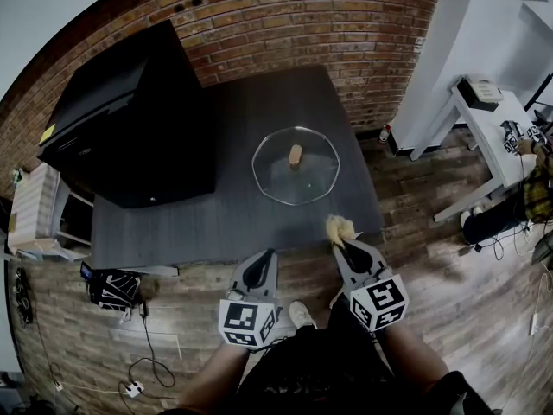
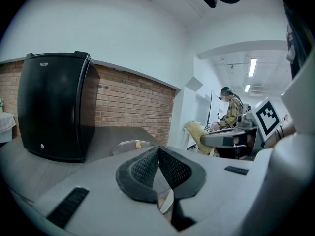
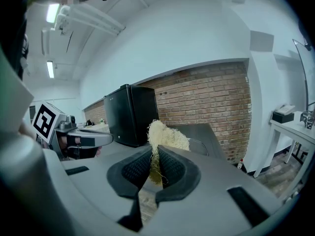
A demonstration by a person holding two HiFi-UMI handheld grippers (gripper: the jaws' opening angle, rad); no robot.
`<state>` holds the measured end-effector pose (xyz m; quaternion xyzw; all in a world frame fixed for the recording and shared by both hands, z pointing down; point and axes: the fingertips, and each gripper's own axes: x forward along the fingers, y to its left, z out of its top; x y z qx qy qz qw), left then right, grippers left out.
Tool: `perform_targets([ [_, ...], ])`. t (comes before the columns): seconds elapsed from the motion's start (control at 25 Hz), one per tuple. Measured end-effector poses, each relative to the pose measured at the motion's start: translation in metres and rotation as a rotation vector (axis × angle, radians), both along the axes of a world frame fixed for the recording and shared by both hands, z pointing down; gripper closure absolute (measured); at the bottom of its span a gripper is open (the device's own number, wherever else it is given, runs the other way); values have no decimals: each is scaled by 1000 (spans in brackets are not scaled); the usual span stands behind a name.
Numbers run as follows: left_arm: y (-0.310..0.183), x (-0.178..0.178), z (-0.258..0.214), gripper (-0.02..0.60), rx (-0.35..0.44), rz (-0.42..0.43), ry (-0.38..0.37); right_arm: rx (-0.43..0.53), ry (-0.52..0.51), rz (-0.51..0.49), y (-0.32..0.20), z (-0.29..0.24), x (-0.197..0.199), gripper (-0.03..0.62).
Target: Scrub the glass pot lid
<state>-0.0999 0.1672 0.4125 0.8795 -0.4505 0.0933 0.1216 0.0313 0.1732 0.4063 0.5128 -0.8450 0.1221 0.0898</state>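
Note:
The glass pot lid point(image 1: 295, 165) with a wooden knob point(image 1: 295, 155) lies flat on the dark grey table point(image 1: 242, 223), toward its right side. My right gripper point(image 1: 344, 239) hovers just past the table's front edge, shut on a yellow fibrous scrubber point(image 1: 340, 228) that sticks out of the jaws point(image 3: 166, 136). My left gripper point(image 1: 262, 260) hangs shut and empty beside it, short of the front edge. The lid point(image 2: 132, 145) shows low and far ahead in the left gripper view, and the lid point(image 3: 197, 146) peeks out behind the scrubber in the right gripper view.
A black mini fridge point(image 1: 130, 119) stands on the table's left half. A brick wall point(image 1: 346, 24) runs behind. A white desk point(image 1: 492, 137) with a person seated at it point(image 1: 531, 188) is at the right. Cables and a box point(image 1: 112, 288) lie on the wooden floor at the left.

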Motion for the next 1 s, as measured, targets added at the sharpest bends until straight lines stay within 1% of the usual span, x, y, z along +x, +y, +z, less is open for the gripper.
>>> perform_targets([
  [1.0, 5, 9, -5, 549, 14, 19, -10, 27, 0, 0, 5, -8, 3, 553],
])
